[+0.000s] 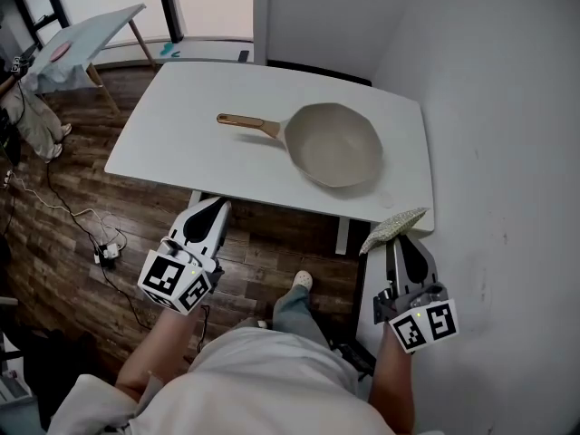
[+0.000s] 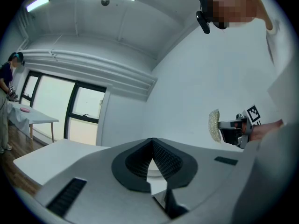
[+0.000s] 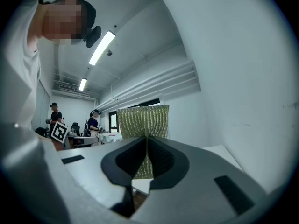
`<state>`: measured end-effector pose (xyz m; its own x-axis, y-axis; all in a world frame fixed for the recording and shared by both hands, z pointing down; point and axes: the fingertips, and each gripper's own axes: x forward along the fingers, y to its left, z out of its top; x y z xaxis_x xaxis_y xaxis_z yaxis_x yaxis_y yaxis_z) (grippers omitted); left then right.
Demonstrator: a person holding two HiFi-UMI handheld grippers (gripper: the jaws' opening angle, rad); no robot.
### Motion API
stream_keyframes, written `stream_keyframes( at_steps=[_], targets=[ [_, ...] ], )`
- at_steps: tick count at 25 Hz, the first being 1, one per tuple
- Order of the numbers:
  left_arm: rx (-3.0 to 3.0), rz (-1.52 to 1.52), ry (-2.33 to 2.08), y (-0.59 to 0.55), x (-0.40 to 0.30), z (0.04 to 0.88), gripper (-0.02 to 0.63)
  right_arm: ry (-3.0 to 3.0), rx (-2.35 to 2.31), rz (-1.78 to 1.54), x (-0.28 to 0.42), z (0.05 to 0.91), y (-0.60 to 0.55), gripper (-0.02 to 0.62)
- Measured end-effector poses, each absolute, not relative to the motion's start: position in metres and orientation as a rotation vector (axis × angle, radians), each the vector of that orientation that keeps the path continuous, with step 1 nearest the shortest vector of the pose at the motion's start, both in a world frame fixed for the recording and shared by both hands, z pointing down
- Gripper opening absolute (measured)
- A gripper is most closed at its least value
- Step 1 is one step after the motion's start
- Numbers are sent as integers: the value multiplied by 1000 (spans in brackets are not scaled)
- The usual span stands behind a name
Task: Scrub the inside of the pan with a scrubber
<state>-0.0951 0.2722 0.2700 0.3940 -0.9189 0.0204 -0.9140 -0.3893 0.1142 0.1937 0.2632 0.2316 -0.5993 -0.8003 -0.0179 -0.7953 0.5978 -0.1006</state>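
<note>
Nearest us, well short of the pan (image 1: 335,143), our left gripper (image 1: 212,214) has its jaws clenched on nothing, free, we judge, to steady the pan's handle (image 1: 245,121). Our right gripper (image 1: 405,243) grasps the scrubber (image 1: 395,227) by one end, leaving its face free for rubbing. Beyond both, the pan sits upright on the worktop (image 1: 195,143), its inside not yet reached.

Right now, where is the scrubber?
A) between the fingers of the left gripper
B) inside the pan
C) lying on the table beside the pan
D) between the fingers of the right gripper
D: the scrubber is pinched in the right gripper, and the pan on the table is empty.
</note>
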Motion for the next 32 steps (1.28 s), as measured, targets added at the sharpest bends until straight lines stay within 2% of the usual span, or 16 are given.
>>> stream_keyframes(
  at_steps=[17,32],
  targets=[
    [2455,-92,-1839,142,-82,257,11,2846,-1146,-182,196,239,89,26],
    [2508,-146,-1814,92,-52,250,11,2867,-1043,-235,223,247,17,26]
  ],
)
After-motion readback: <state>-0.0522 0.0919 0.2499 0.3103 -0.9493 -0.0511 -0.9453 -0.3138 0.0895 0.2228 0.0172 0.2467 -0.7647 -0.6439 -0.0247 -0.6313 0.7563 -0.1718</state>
